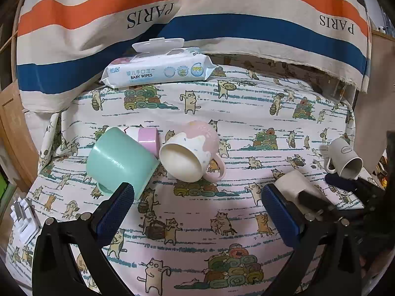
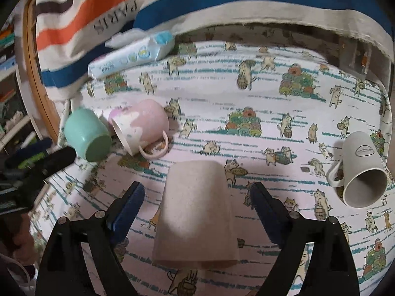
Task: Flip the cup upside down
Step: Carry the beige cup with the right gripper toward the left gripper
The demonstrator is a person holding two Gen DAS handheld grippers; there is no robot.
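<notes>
Cat-print surface (image 2: pixel 246 148): beige cup (image 2: pixel 197 212) upside down, sitting untouched between the right hand-held gripper's (image 2: pixel 196 198) spread fingers. Left hand-held gripper (image 1: pixel 197 192) also spread, empty, near mint cup (image 1: pixel 118 162).

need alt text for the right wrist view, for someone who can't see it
The open right tool straddles a beige cup standing mouth-down on a cat-print cloth. A white mug lies on its side at right; a mint cup and pink mug lie tipped at left.

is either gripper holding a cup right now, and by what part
Nothing is held. The right gripper is open astride the beige cup without touching; the left gripper is open and empty.
</notes>
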